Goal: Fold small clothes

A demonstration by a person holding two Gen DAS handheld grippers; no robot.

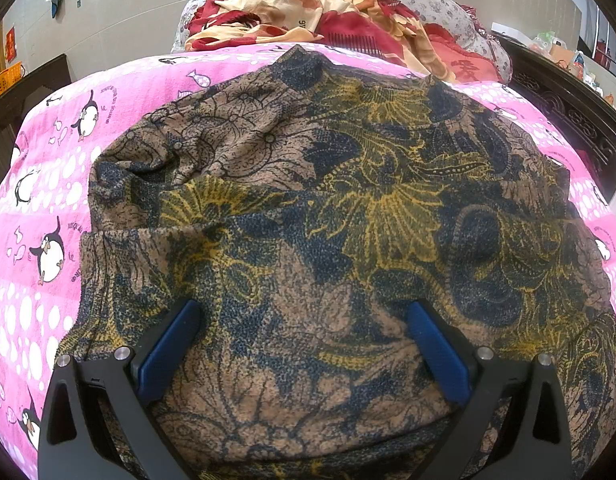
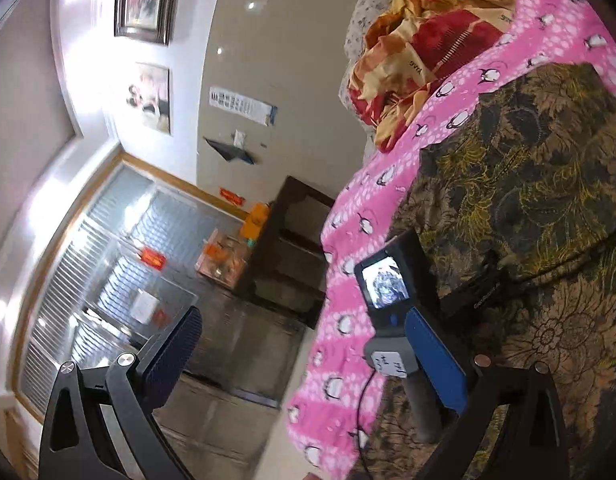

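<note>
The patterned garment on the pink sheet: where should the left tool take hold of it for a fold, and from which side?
Grip the garment at its left edge, where a fold ridge already lifts cloth off the pink sheet. Come in low from the left over the bare sheet. The middle lies flat, giving the open left tool nothing to pinch. The right tool is open, aimed off the bed.

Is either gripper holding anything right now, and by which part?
Nothing is held. The left gripper hangs open over the patterned garment; the right gripper is open, tilted toward the room.
</note>
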